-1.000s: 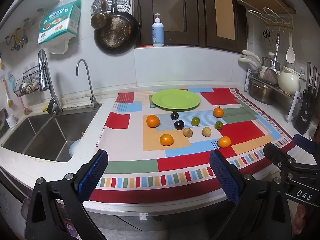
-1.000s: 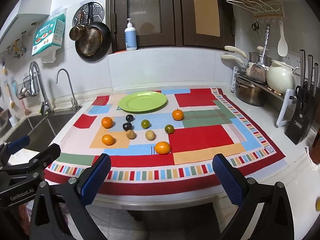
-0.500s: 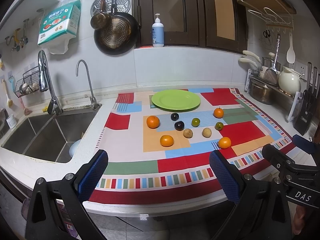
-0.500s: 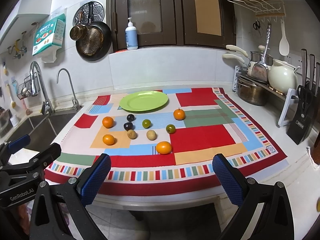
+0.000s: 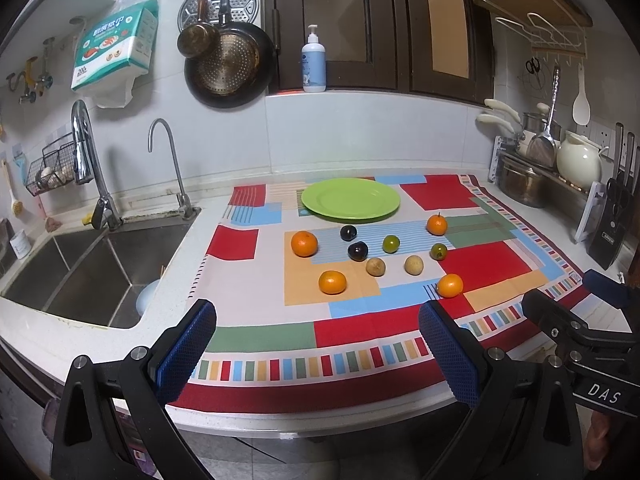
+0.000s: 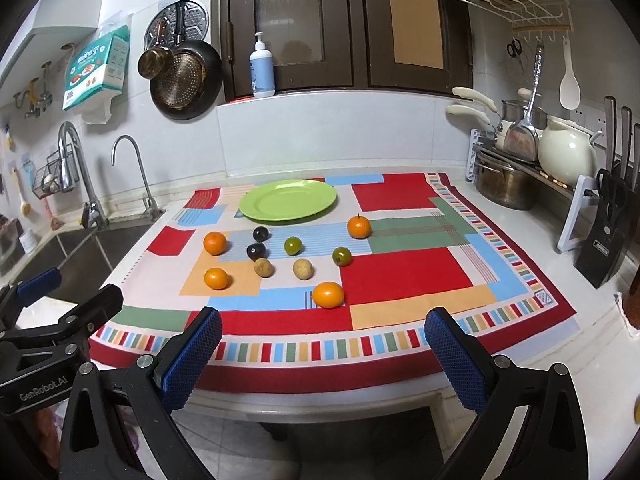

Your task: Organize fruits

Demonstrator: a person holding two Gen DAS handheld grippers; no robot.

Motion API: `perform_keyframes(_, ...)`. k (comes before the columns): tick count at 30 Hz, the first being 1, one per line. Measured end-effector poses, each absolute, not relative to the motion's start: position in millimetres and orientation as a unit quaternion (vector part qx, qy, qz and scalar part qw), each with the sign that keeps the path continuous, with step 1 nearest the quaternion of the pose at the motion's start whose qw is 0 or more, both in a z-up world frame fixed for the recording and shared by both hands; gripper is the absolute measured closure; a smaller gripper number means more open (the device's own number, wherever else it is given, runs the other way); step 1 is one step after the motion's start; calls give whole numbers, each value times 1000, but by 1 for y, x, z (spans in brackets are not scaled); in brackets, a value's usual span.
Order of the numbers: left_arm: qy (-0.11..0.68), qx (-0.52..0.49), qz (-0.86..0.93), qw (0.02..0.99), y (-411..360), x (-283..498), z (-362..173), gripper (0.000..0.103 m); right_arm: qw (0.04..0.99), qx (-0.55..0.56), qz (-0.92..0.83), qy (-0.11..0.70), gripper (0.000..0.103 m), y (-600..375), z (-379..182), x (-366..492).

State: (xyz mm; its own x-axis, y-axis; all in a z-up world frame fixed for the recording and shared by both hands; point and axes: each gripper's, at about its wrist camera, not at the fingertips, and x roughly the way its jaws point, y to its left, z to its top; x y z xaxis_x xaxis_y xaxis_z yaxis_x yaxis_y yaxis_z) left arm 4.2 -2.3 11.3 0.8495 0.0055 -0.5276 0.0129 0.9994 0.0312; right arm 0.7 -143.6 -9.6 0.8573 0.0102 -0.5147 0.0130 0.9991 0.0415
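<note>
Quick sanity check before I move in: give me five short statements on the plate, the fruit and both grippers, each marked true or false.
1. The green plate has fruit on it. False: it is bare; all the fruit lies on the patterned cloth.
2. Four orange fruits are on the cloth. True, for example the nearest orange fruit.
3. The left gripper is shut on a dark plum. False: it is open and holds nothing; both dark plums lie on the cloth.
4. The right gripper is open and empty. True.
5. The sink is on the right of the cloth. False: it is on the left.
</note>
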Motion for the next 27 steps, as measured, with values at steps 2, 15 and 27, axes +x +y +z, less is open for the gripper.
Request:
perform_keyframes(2, 276, 17, -2, 961, -1, 8, 10, 0, 963, 23, 0, 269, 1, -144, -11, 4)
perform_keyframes(15, 284, 25, -12, 959, 9, 37, -3, 0, 961, 10, -7, 276, 1, -133, -19, 28)
perform_keyframes(27, 308, 47, -42, 949, 10, 95, -26, 14, 956, 3, -27, 291, 1, -120, -36, 77)
